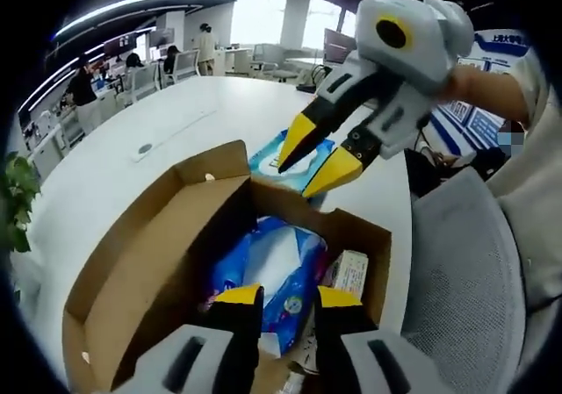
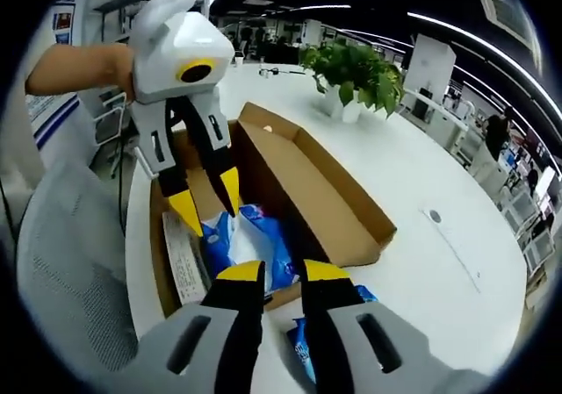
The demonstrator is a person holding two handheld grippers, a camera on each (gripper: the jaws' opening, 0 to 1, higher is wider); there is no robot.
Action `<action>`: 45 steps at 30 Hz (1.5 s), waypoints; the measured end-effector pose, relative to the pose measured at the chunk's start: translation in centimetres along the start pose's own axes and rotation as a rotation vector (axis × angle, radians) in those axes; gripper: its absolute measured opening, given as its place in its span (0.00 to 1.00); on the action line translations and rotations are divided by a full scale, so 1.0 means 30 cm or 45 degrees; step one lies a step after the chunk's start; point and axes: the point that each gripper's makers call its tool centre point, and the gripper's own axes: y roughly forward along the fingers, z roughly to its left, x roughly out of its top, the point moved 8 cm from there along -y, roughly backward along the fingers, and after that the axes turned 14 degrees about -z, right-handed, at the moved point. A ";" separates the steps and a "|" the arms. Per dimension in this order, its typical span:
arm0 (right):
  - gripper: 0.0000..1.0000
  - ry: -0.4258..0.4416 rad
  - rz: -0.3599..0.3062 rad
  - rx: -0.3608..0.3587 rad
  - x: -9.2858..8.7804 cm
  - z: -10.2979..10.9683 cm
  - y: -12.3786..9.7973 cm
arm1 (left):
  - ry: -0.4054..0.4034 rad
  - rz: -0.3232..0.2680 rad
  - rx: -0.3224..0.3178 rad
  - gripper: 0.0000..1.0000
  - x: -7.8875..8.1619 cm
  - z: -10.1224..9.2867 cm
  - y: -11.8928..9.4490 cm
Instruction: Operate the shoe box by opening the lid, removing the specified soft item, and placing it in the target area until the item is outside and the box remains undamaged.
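Open shoe box (image 1: pixel 167 236) on counter (image 1: pixel 132 139); left tool (image 1: pixel 285 302) narrow above blue pack (image 1: pixel 272 275) inside, right tool (image 1: pixel 318 159) empty, narrow, beyond box.

Open-plan office w/ a big white tabletop (image 1: pixel 189 113), rounded at the edges; a grey mesh chair back (image 1: pixel 465 271) sits just beside it. Dark ceiling w/ long strip lights (image 1: pixel 132 3), bright windows (image 1: pixel 263 17) at the far end, desks & people in the bkgd. Potted green plant (image 2: pixel 351 74) stands on the tabletop; blue-and-white poster (image 1: pixel 479 96) nearby.
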 end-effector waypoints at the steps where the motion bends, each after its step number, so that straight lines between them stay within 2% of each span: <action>1: 0.14 0.003 0.003 0.008 -0.003 0.000 0.011 | 0.002 0.004 -0.013 0.23 -0.002 0.002 0.006; 13: 0.11 -0.020 0.048 0.072 -0.013 0.007 0.118 | 0.050 0.097 -0.070 0.19 -0.024 0.024 0.060; 21: 0.09 -0.029 0.116 0.085 -0.035 0.012 0.174 | 0.082 0.143 -0.112 0.15 -0.034 0.024 0.089; 26: 0.08 -0.049 0.154 0.107 -0.046 0.024 0.206 | 0.118 0.182 -0.112 0.06 -0.052 0.033 0.093; 32: 0.00 -0.058 0.198 0.116 -0.058 0.034 0.227 | 0.093 0.171 -0.090 0.01 -0.053 0.041 0.081; 45: 0.00 -0.055 0.163 0.114 -0.018 0.032 0.202 | 0.086 0.147 -0.071 0.00 -0.039 0.019 0.041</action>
